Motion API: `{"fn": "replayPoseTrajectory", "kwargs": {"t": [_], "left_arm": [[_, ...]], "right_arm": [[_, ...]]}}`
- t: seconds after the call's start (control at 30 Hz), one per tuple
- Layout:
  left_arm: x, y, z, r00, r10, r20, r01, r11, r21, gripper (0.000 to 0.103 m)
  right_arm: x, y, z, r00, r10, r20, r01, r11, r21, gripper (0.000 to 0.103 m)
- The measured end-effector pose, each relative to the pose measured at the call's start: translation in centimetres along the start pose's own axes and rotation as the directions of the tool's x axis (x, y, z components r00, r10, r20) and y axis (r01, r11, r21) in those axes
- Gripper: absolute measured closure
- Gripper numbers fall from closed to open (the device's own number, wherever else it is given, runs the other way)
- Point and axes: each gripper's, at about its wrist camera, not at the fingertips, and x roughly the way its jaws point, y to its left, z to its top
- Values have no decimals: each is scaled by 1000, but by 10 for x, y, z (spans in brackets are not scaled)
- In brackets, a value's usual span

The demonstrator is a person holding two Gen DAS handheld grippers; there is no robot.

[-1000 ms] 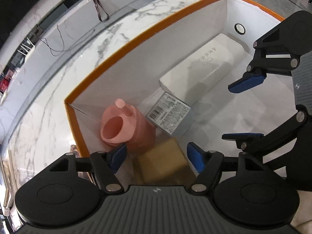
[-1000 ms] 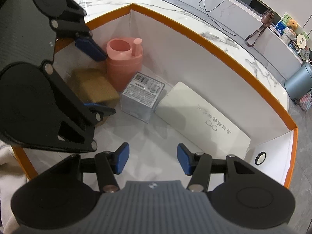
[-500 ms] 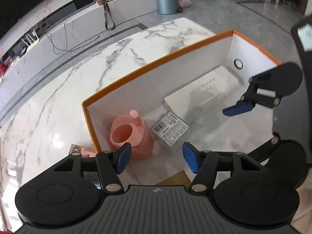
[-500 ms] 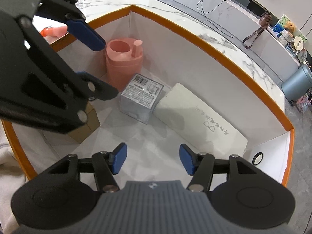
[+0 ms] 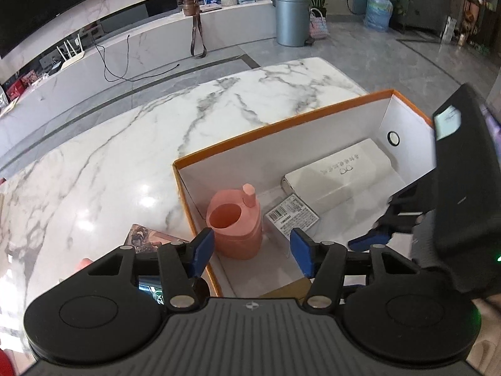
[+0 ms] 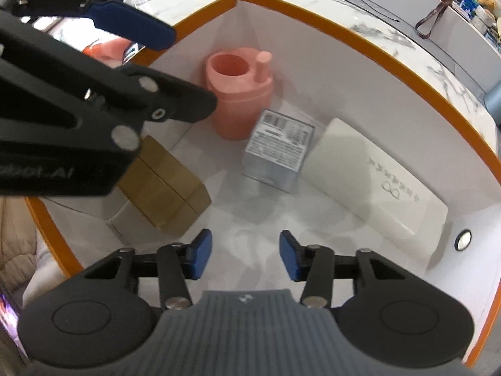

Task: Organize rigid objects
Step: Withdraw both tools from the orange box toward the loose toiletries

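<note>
An orange-rimmed white box [image 5: 275,125] [image 6: 360,31] stands on the marble table. Inside it are a pink cup [image 5: 236,222] [image 6: 239,91], a small silver box with a barcode label [image 5: 292,214] [image 6: 278,148], a long white case [image 5: 341,170] [image 6: 375,181] and a brown cardboard box [image 6: 166,185]. My left gripper [image 5: 252,252] is open and empty, high above the box's left end. My right gripper [image 6: 244,258] is open and empty over the box floor. The right gripper also shows in the left wrist view [image 5: 369,239].
A picture card [image 5: 145,238] and a reddish object [image 5: 83,263] lie on the marble table [image 5: 125,144] left of the box. Beyond the table are a low counter, a grey bin [image 5: 289,17] and a water bottle [image 5: 377,11].
My left gripper has risen and pulled back out of the box, toward its left end. My right gripper has stayed over the box floor, shifting slightly. Both stay open.
</note>
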Motion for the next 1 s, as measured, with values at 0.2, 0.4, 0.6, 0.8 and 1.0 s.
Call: {"fn": "replayPoseTrajectory", "kwargs": {"t": [0.2,0.4,0.6,0.8,1.0], "left_arm": [[-10,11,-3,999,-12,38,13,999,-32,44],[-23,28,-4,996,-11,85,17,997,-79,44],[-32,43,-10,994,-12,108,25,992,-125,44],[-28,51,-24,997,-32,76,45,983,-179,44],[-19,52,-38,994,-106,37,111,971,-210,62]], "right_arm": [[8,1,14,1000,12,5,-13,997,75,75],[1,3,21,1000,25,-2,-25,996,89,75],[-22,-6,18,997,73,35,-79,980,182,75],[-28,-3,16,989,147,17,-148,964,219,66],[-10,11,18,984,168,-50,-152,960,234,66]]}}
